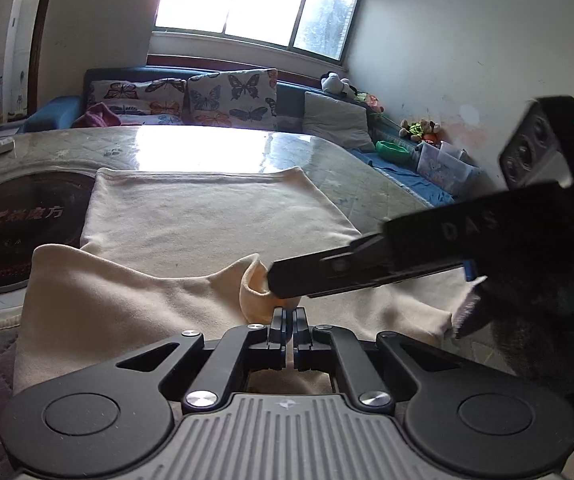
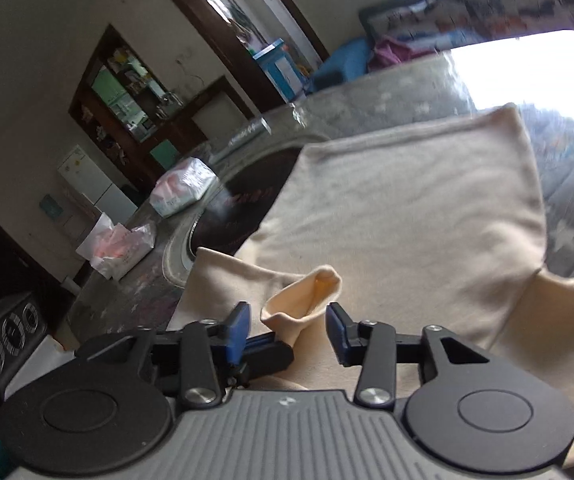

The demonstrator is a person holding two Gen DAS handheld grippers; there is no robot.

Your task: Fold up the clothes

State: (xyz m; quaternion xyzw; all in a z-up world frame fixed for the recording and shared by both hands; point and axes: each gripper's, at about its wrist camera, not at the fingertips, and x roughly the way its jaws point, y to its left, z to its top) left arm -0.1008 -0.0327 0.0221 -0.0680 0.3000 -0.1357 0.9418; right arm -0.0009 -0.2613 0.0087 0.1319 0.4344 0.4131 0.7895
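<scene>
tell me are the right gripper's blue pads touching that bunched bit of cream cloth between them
Apart. The right wrist view shows the right gripper open, with bare gaps between each blue pad and the bunched fold of the cream garment.

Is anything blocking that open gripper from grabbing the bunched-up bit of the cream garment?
Nothing visible does. The bunched fold of the cream garment already sits between the right gripper's open fingers, with the shut left gripper pinching it from below.

garment (image 1: 207,216): cream | cushions (image 1: 231,98): butterfly print | sofa (image 1: 53,110): blue
</scene>
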